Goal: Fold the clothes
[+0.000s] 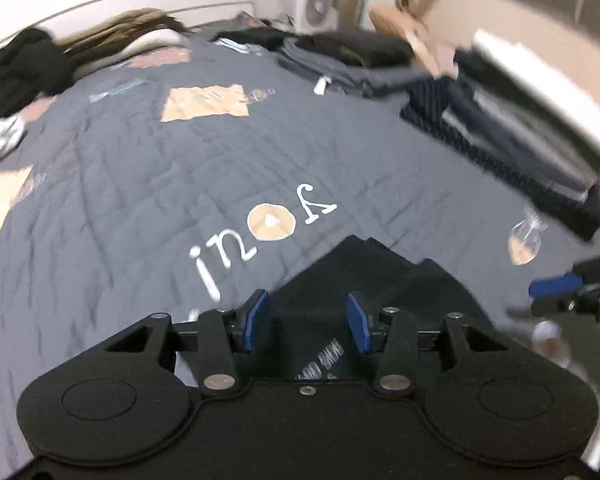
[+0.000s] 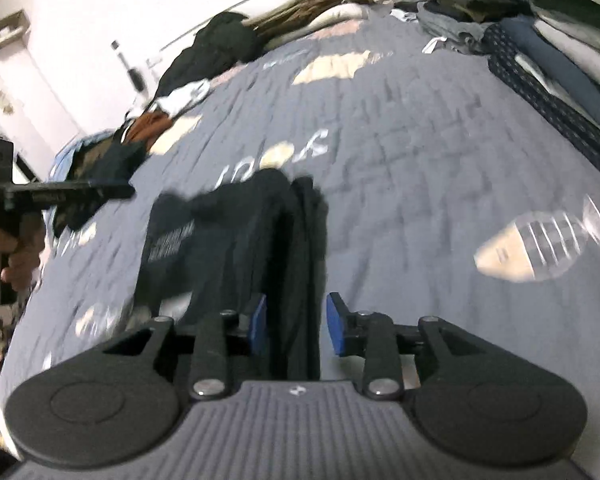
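A black garment (image 1: 356, 280) lies folded on the near part of the bed (image 1: 140, 184), on a grey quilt printed with white letters and beige shapes. In the left wrist view the left gripper (image 1: 307, 322) hangs over the garment's near edge with its blue-padded jaws wide apart and nothing between them. The right gripper (image 2: 296, 326) sits over the garment's right edge, jaws also spread wide, the dark fabric running up between them without being pinched. A stack of folded clothes (image 1: 532, 136) stands along the bed's right side, with another grey and black pile (image 1: 348, 60) further back. A loose heap of dark clothes (image 1: 20, 72) lies at the far left. A white fan (image 1: 316, 6) stands beyond the bed.
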### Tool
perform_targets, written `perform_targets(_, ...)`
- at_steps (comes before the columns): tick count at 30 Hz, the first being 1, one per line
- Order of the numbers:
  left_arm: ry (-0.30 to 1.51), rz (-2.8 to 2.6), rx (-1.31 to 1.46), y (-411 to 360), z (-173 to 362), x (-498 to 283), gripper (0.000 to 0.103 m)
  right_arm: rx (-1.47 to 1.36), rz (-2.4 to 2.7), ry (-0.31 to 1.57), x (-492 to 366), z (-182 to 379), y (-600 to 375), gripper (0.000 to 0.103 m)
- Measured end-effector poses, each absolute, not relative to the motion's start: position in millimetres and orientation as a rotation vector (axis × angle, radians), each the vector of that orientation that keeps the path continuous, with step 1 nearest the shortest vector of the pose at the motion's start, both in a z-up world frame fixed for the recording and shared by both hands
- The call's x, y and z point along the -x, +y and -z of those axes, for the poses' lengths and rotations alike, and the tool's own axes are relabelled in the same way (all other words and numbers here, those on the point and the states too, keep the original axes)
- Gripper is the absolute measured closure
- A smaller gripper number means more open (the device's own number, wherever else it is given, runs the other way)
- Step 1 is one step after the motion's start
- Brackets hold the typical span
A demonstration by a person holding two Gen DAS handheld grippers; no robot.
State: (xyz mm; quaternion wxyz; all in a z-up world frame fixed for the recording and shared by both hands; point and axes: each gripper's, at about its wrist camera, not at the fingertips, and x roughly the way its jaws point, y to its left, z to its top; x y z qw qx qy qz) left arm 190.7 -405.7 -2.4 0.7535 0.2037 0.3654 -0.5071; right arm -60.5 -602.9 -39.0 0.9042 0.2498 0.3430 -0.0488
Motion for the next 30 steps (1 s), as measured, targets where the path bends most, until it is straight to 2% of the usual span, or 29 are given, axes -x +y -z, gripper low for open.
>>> perform_targets(4,0.824,1.163,-0.595,-447,23,-196,0.060,-0.592,0.072,0.623,44,53,-612,0.070)
perform_targets(6,0.851,1.187,-0.664,-462,40,-195,0.061,-0.599,0.061,0.637,36,59,-614,0.070)
perform_targets(20,0.895,1.330,-0.877,-478,66,-169,0.061,-0.598,0.046,0.649,25,69,-615,0.067)
perform_targets(21,0.894,1.332,-0.880,-479,67,-169,0.063,-0.600,0.044,0.648,25,69,-615,0.067)
perform_targets(22,0.887,1.332,-0.881,-480,67,-168,0.080,-0.603,0.043,0.648,25,69,-615,0.066)
perform_targets(23,0.880,1.332,-0.882,-481,67,-167,0.091,-0.605,0.042,0.647,25,68,-615,0.066)
perform_targets(24,0.873,1.333,-0.883,-482,67,-166,0.098,-0.608,0.041,0.646,25,68,-615,0.065)
perform_targets(27,0.851,1.333,-0.885,-485,67,-163,0.101,-0.613,0.048,0.647,25,69,-615,0.063)
perform_targets(30,0.830,1.306,-0.773,-483,51,-176,0.102,-0.617,0.061,0.645,25,69,-617,0.063)
